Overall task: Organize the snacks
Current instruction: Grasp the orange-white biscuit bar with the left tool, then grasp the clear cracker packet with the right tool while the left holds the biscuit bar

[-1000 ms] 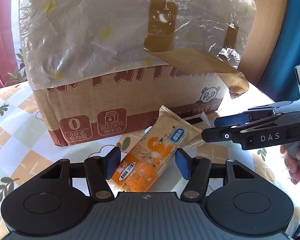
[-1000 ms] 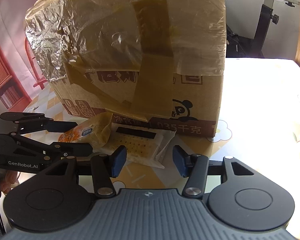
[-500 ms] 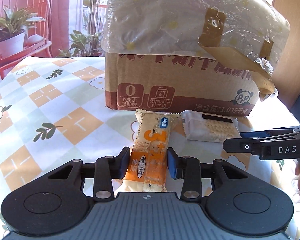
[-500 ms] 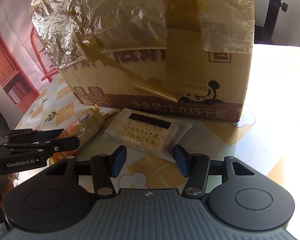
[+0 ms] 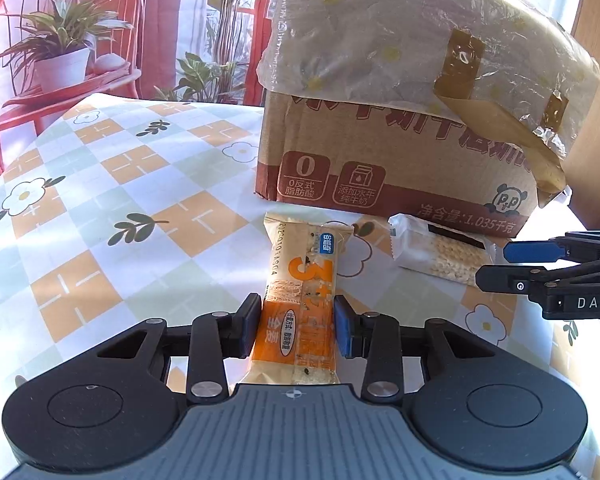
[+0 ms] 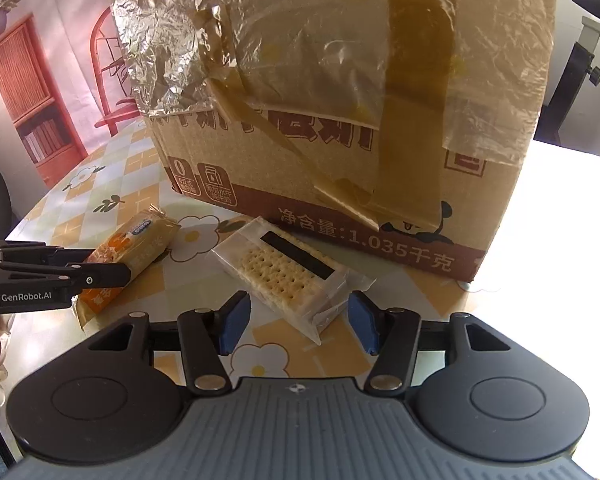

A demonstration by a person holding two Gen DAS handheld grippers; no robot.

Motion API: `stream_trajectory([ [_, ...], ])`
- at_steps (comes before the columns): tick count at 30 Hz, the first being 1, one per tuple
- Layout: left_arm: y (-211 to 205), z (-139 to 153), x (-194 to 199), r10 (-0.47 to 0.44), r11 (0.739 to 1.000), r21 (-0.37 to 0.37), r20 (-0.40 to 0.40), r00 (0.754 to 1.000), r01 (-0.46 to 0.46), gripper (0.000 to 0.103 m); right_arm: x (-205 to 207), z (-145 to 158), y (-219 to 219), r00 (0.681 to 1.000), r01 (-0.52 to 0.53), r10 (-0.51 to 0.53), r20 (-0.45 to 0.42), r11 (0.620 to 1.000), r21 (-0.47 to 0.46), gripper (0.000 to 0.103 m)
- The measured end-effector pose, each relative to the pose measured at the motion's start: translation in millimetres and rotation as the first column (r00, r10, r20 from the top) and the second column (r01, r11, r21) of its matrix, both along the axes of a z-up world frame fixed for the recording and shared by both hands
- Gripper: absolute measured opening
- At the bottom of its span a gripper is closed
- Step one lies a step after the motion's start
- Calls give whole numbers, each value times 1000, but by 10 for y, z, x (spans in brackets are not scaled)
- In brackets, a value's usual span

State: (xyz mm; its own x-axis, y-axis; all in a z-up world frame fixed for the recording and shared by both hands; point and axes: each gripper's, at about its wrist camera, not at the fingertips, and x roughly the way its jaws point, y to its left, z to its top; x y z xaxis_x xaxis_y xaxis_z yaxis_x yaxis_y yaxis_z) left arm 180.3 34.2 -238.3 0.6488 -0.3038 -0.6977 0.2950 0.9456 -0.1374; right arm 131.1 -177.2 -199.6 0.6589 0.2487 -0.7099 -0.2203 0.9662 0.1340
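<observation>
An orange and cream snack bar (image 5: 300, 296) lies on the tablecloth, and my left gripper (image 5: 296, 330) is shut on its near half. The bar also shows in the right wrist view (image 6: 130, 254). A clear pack of square crackers (image 6: 286, 274) lies in front of the cardboard box (image 6: 340, 120). My right gripper (image 6: 296, 322) is open, its blue pads on either side of the pack's near end without touching. The pack also shows in the left wrist view (image 5: 440, 254), with the right gripper (image 5: 540, 270) beside it.
The large taped, plastic-covered box (image 5: 400, 120) stands just behind both snacks. The table carries a checked flower tablecloth (image 5: 120, 200). A red chair with potted plants (image 5: 60, 60) stands beyond the far left edge. A red shelf (image 6: 32, 92) stands off to the left.
My left gripper has closed on the snack bar and swung it round lengthwise, away from the box. My right gripper has drawn back slightly and stays open around the cracker pack.
</observation>
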Motion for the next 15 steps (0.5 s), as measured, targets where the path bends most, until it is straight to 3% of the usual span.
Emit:
stream_trajectory([
  [7,-20,-21,33,-9,1000,-13,-7,1000,9,41,98,5,185,986,-148,157,58,979,-142,74],
  [15,-168,-47,144,-22,1000,11,-5,1000,22,42,364,-174,294,984,-174,176,3,974,-143,74],
])
